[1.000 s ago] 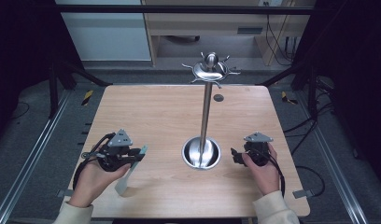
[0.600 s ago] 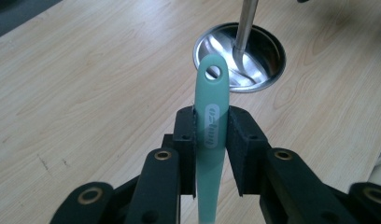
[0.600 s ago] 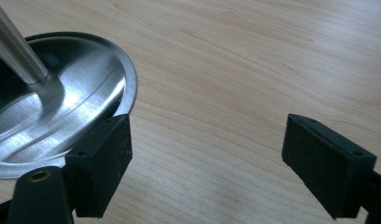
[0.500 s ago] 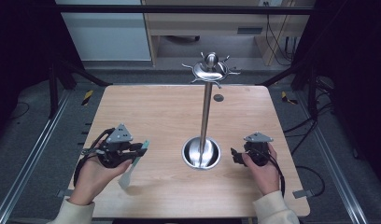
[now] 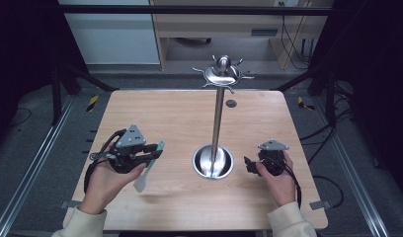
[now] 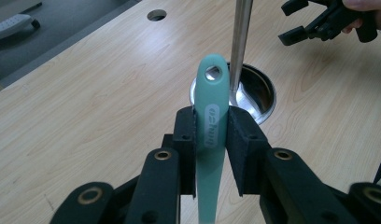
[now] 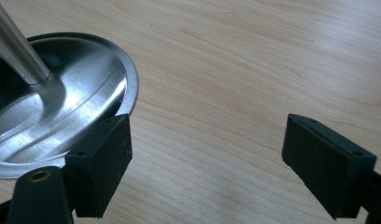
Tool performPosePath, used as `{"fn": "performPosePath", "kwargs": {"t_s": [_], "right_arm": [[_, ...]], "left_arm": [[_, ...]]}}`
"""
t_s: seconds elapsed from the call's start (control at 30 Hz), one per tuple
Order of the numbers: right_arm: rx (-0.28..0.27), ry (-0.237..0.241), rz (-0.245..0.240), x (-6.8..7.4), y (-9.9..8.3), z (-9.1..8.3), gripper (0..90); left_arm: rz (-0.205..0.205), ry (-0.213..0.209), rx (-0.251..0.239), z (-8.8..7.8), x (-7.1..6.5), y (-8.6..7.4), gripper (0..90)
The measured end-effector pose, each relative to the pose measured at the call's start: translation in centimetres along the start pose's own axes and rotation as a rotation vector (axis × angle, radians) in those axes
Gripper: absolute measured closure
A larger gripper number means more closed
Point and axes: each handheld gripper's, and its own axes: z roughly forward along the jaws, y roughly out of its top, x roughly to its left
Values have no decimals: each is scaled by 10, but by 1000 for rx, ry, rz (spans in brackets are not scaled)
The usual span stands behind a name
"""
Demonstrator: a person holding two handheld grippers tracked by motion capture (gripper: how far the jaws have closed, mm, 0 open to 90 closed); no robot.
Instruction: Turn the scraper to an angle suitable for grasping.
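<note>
My left gripper (image 5: 151,154) is shut on a utensil (image 5: 149,167) with a teal handle and a pale blade that hangs down toward the table's left front. In the left gripper view the pads press both sides of the teal handle (image 6: 211,116), whose end with a hanging hole points toward the steel stand. The stand's pole (image 5: 218,123) rises from a round dish base (image 5: 202,165) at mid-table, with a ring of hooks (image 5: 222,74) at the top. My right gripper (image 5: 249,165) rests open just right of the base, nothing between its jaws (image 7: 207,158).
The wooden table (image 5: 180,118) has a small round hole (image 5: 231,103) behind the stand. Black frame rails run along both sides. A wooden desk (image 5: 214,24) stands beyond the far edge. Cables lie on the floor at the right.
My left gripper has risen with the utensil and drifted a little right toward the stand; the blade is now off the wood. The right gripper has stayed put.
</note>
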Motion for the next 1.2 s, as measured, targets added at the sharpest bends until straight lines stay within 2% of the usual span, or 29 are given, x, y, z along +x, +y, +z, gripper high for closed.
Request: {"fn": "performPosePath", "kwargs": {"t_s": [0.8,1.0,1.2], "right_arm": [[-10,5,8,-2,0,-2,163],[-4,5,4,0,0,-1,163],[-5,8,1,0,1,-1,163]], "left_arm": [[-17,-2,-90,2,-5,18,738],[-13,4,-114,2,-6,28,738],[-10,20,-154,0,-8,45,738]]}}
